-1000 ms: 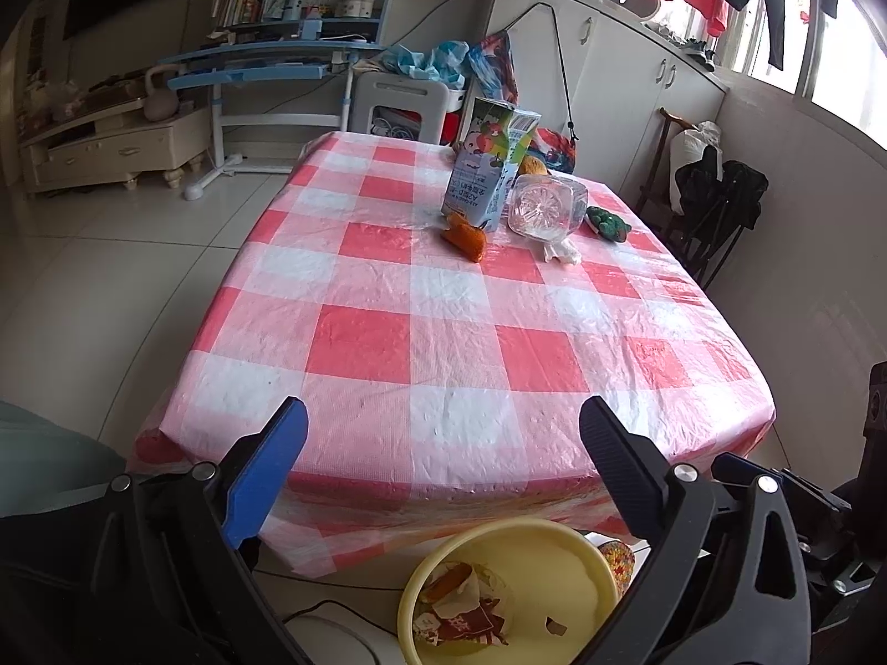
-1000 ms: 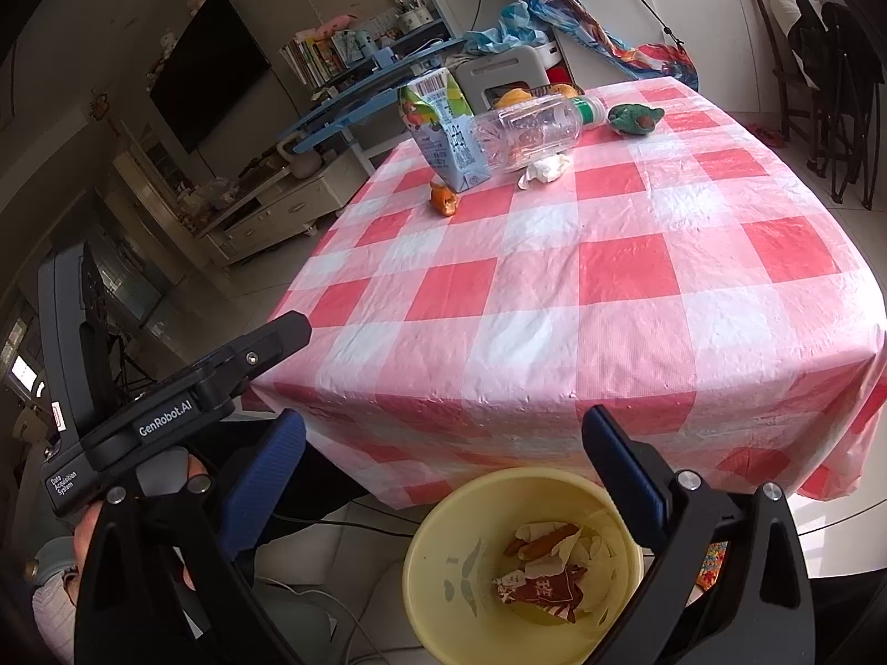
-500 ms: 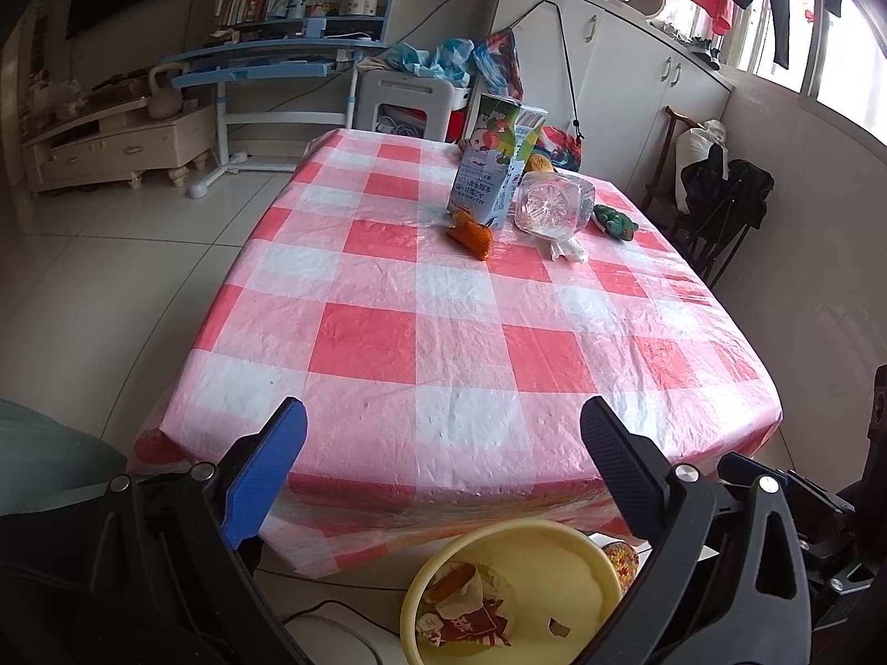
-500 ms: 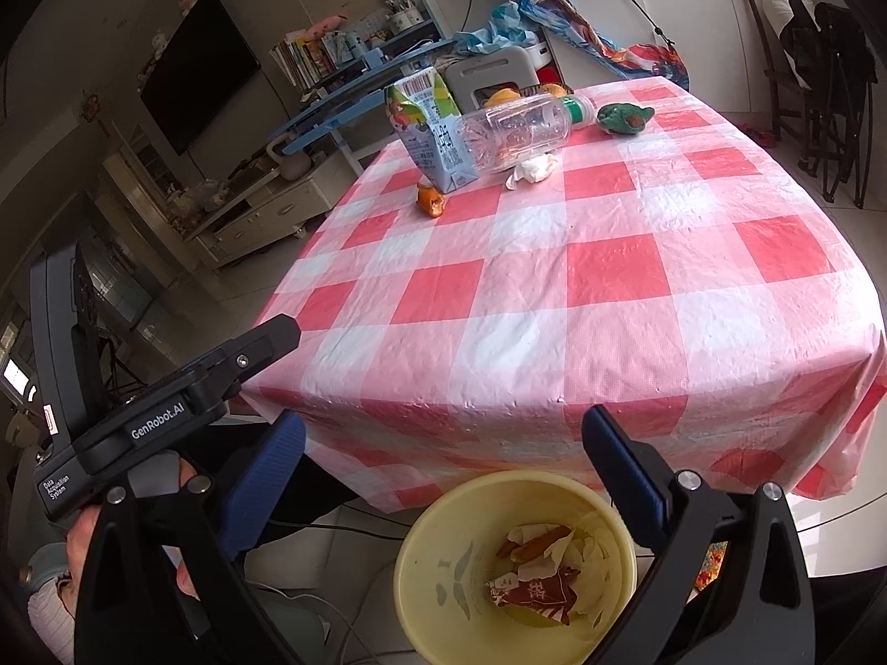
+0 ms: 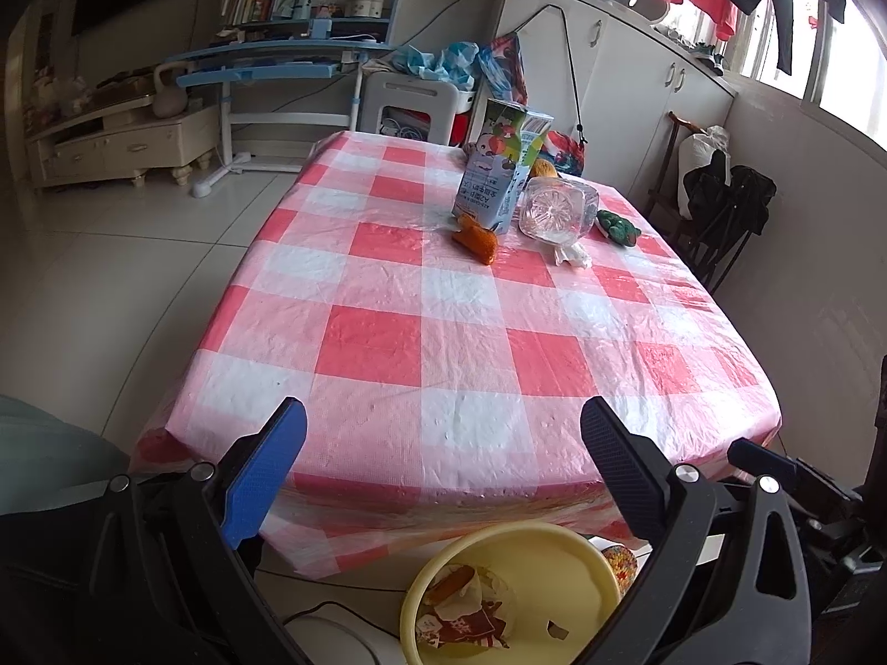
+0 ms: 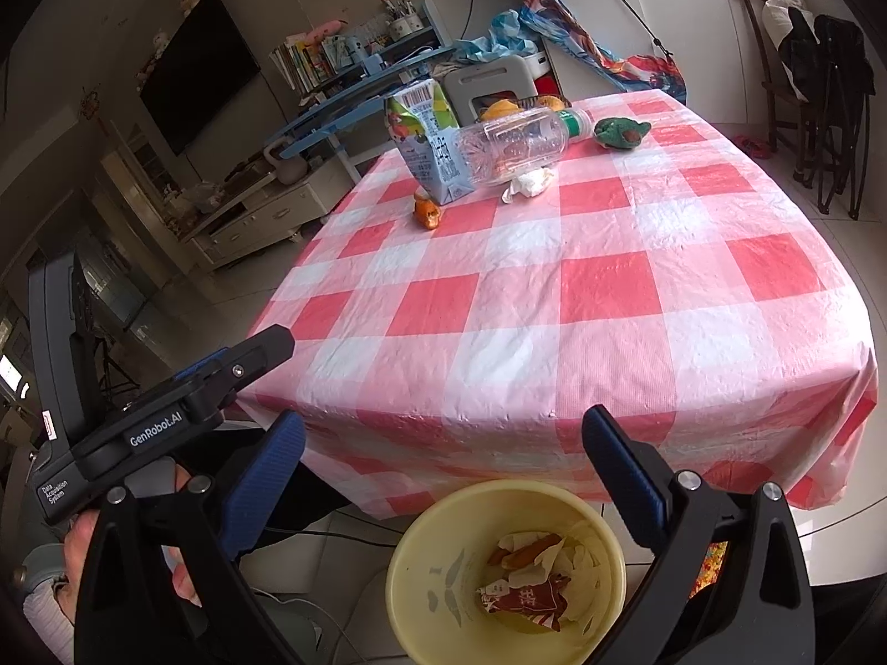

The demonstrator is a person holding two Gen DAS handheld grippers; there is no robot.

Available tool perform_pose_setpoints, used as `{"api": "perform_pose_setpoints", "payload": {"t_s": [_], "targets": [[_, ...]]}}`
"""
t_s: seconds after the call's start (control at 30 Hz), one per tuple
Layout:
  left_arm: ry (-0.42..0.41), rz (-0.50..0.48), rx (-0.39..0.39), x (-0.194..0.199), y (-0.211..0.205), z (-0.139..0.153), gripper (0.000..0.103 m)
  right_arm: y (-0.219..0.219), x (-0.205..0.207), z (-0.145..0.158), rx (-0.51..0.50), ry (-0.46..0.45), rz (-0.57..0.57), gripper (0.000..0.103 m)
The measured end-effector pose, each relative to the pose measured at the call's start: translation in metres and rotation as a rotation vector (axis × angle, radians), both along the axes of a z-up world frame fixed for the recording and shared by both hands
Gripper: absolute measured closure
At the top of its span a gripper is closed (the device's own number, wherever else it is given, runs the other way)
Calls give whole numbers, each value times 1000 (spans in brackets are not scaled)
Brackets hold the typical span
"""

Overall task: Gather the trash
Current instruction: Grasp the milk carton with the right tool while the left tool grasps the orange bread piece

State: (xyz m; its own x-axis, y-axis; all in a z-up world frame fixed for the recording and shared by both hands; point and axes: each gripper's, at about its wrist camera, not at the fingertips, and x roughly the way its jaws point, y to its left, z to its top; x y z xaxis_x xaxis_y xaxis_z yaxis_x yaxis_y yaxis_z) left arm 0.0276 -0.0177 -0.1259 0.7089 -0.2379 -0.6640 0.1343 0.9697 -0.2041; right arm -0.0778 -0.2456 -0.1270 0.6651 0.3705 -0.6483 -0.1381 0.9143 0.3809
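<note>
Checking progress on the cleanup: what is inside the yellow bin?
The yellow bin holds crumpled wrappers, red-and-white and orange-brown, with white paper. Anything beneath that pile is covered.

The bin (image 5: 499, 543) is cut off by the bottom edge in the left wrist view, its right rim behind a gripper finger (image 5: 637, 476). An orange fruit (image 6: 501, 109) sits mostly hidden behind the carton (image 6: 429, 138) and bottle (image 6: 513, 147). Print on the carton is too small to read. A colourful wrapper (image 6: 707, 565) on the floor shows only as a sliver behind the right gripper's finger (image 6: 632, 476).
</note>
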Motion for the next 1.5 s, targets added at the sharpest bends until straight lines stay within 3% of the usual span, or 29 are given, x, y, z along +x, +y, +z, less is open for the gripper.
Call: {"api": "perform_pose_setpoints", "payload": {"t_s": [0.2,0.37,0.67,0.77,0.8,0.87,0.9,0.93,1.2,1.43,1.5], "targets": [[-2,14,-18,1,6,4,7,6,56,36,-88,-91,54,7],[22,28,-30,5,12,2,7,23,135,55,-199,-129,121,7],[24,21,-12,10,14,4,7,67,241,34,-299,-104,191,7],[30,28,-19,13,18,6,7,68,257,26,-267,-82,209,7],[34,32,-24,14,20,6,7,67,259,25,-251,-81,222,8],[39,38,-32,17,22,7,7,65,259,23,-225,-86,246,21],[41,39,-36,19,23,7,7,64,260,24,-209,-88,253,35],[41,39,-38,21,23,8,7,62,259,26,-186,-92,259,39],[53,11,-44,61,5,16,7,45,224,73,-40,-198,285,41],[154,53,-181,131,-10,1,7,-14,165,109,59,-280,210,41],[165,53,-170,147,-22,-2,7,-38,152,106,97,-273,168,41]]}}
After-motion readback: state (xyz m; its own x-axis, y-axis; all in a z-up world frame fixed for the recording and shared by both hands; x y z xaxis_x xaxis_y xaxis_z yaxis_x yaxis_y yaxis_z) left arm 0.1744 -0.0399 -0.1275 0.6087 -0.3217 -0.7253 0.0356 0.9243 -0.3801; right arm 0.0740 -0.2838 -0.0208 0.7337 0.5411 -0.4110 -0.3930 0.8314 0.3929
